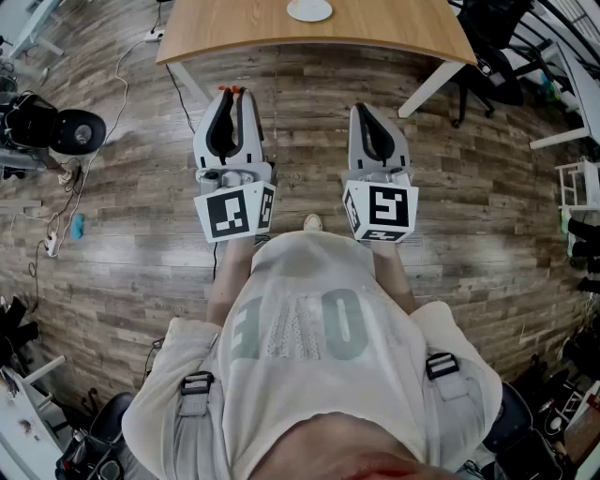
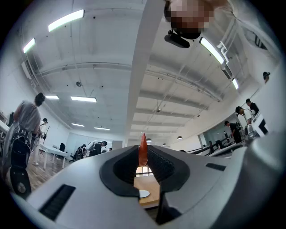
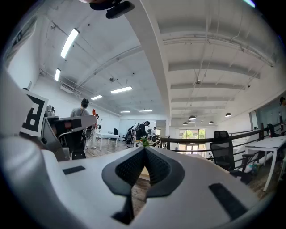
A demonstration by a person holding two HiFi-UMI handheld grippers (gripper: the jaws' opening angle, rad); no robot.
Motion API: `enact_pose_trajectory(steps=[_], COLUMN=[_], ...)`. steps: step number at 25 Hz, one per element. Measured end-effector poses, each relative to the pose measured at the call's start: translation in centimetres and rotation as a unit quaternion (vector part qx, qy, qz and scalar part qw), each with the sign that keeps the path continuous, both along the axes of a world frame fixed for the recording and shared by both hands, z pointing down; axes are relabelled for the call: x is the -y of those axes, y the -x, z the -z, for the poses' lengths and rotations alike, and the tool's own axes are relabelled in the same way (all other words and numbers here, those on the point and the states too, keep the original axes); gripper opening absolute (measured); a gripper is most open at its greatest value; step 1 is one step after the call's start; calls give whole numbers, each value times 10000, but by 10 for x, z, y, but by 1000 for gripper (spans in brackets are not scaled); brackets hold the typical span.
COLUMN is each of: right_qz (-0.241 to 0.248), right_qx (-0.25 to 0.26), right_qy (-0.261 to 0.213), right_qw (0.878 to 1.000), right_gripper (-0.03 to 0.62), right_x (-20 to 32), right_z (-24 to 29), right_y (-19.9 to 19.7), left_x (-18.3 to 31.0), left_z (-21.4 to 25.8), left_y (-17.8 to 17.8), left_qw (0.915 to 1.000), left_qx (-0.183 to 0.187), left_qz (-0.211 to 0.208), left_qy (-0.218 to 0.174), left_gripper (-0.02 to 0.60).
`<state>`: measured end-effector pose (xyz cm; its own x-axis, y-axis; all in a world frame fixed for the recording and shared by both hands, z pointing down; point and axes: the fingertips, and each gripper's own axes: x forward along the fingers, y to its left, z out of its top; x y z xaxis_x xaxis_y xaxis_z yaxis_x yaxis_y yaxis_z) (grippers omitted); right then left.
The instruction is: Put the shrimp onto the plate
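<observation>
A thin orange-red shrimp (image 2: 143,154) stands upright between the tips of my left gripper (image 2: 143,157), which is shut on it. In the head view the shrimp (image 1: 234,89) shows as a small orange bit at the left gripper's (image 1: 232,95) tips. The white plate (image 1: 309,9) lies on the wooden table (image 1: 375,28) ahead, well beyond both grippers. Through the left jaws I see the plate (image 2: 144,193) low down. My right gripper (image 1: 362,110) is held beside the left one, and its jaws (image 3: 145,150) are shut with nothing between them.
Both grippers hover over wood-plank floor in front of the table's white legs (image 1: 431,87). Office chairs (image 1: 492,52) stand at the right, cables and a stool (image 1: 75,131) at the left. People stand at desks far off in both gripper views.
</observation>
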<state>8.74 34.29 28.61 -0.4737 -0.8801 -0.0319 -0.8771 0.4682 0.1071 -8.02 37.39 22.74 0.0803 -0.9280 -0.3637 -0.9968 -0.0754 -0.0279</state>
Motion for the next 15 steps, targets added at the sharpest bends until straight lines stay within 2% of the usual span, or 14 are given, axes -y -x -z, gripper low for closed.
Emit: enact_pose_trajectory(steps=[10, 15], right_qz=[104, 194], right_qx=[-113, 20], right_qy=[-145, -181], right_qw=[9998, 9996], right_gripper=[19, 20], right_x=[9, 16], right_z=[3, 3], right_y=[3, 3], left_x=[13, 24], left_z=[-5, -6], left_y=[-4, -3], left_qw=[10000, 9999], left_qx=[12, 28], left_qz=[-8, 8], left_qy=[97, 138], left_gripper=[64, 64])
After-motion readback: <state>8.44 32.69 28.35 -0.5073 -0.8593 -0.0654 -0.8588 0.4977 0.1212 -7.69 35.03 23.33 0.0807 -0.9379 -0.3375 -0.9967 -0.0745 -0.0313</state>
